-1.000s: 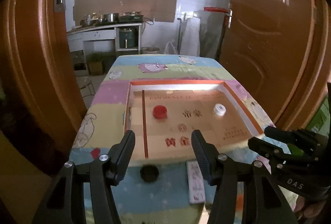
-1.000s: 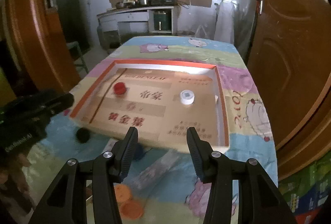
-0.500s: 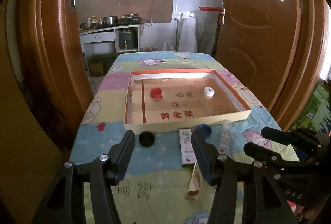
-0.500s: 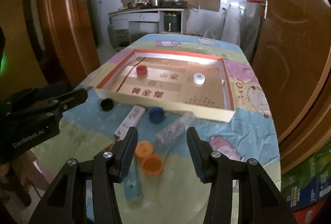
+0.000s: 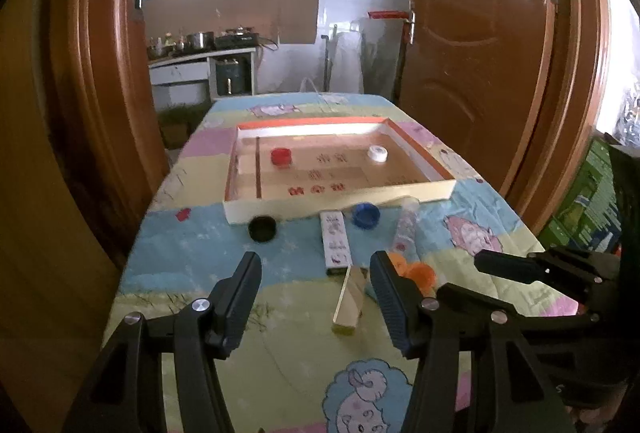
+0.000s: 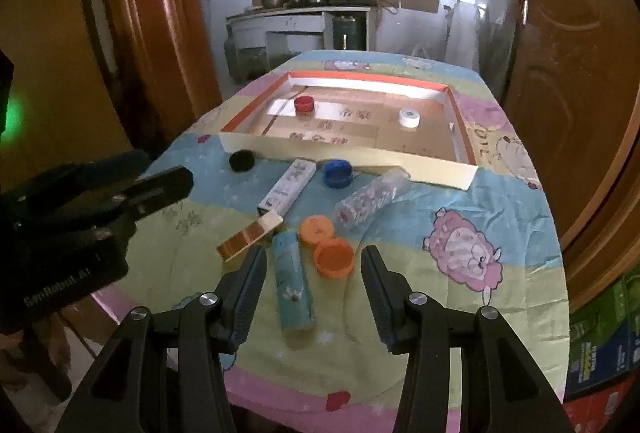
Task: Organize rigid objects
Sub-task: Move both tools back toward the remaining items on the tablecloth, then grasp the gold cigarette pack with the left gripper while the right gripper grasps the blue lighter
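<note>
A shallow cardboard tray [image 5: 436,193] [image 6: 360,153] lies on the table with a red cap [image 5: 281,156] [image 6: 304,104] and a white cap [image 5: 377,153] [image 6: 409,117] inside. In front of it lie a black cap [image 5: 262,228] [image 6: 241,160], a blue cap [image 5: 365,215] [image 6: 338,172], a white box [image 5: 335,244] [image 6: 287,186], a clear tube [image 5: 406,227] [image 6: 370,199], two orange caps [image 6: 334,256], a teal tube [image 6: 292,283] and a gold box [image 5: 349,303] [image 6: 248,239]. My left gripper [image 5: 316,297] and right gripper [image 6: 312,285] are open and empty, held above the near table end.
A cartoon-print cloth covers the table [image 6: 500,201]. Wooden doors [image 5: 480,53] stand on both sides. A counter with pots [image 5: 200,49] is behind the table. Green cartons [image 6: 600,345] sit on the floor at right.
Both grippers have pulled back and up from the tray toward the near table end, so the loose caps, tubes and boxes came into view. Both stayed open.
</note>
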Available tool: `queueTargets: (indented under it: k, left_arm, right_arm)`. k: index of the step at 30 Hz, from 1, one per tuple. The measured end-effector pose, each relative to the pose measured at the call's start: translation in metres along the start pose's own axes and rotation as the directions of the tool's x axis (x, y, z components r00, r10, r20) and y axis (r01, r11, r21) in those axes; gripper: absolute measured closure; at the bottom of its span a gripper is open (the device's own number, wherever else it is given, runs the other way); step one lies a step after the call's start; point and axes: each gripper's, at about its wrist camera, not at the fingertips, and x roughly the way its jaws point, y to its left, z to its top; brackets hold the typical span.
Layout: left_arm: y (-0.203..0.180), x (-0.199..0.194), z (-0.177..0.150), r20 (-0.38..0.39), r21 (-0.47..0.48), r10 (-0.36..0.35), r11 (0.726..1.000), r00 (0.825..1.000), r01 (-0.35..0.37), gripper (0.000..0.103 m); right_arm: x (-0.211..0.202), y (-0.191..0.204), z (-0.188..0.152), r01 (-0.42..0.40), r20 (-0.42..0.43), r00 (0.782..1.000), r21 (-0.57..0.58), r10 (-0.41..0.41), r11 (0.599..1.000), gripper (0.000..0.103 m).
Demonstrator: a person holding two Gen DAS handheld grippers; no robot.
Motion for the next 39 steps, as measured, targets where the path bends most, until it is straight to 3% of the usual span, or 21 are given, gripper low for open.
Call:
queueTargets:
  k: [16, 24, 25, 27, 29, 39]
  left_arm:
    - [0.011, 0.02, -0.023, -0.073, -0.04, -0.033, 0.999, 0.997, 0.03, 0.047]
    - [0.011, 0.035, -0.027, -0.108, -0.041, -0.089, 0.996, 0.99, 0.085, 0.047]
    - [0.011, 0.037, -0.027, -0.112, -0.042, -0.093, 0.995, 0.989, 0.089, 0.047]
    - [0.009, 0.039, -0.027, -0.118, -0.037, -0.098, 0.995, 0.988, 0.094, 0.047]
    - [0.007, 0.042, -0.026, -0.124, -0.03, -0.099, 0.995, 0.987, 0.096, 0.047]
    - [-0.01, 0.074, -0.023, -0.192, 0.047, -0.102, 0.992, 0.976, 0.113, 0.047]
  right_arm:
    - [0.035, 0.009, -0.025, -0.046, -0.093, 0.995, -0.022, 0.043, 0.999, 0.052]
    - [0.052, 0.012, -0.023, -0.055, -0.113, 0.992, -0.027, 0.051, 0.998, 0.053]
    - [0.054, 0.013, -0.022, -0.05, -0.114, 0.992, -0.031, 0.046, 0.998, 0.056]
    - [0.058, 0.017, -0.02, -0.014, -0.107, 0.994, -0.064, 0.008, 0.998, 0.073]
    - [0.06, 0.02, -0.018, -0.001, -0.099, 0.995, -0.086, -0.008, 0.996, 0.078]
    - [0.049, 0.013, -0.028, 0.007, -0.077, 0.997, -0.093, -0.015, 0.996, 0.08]
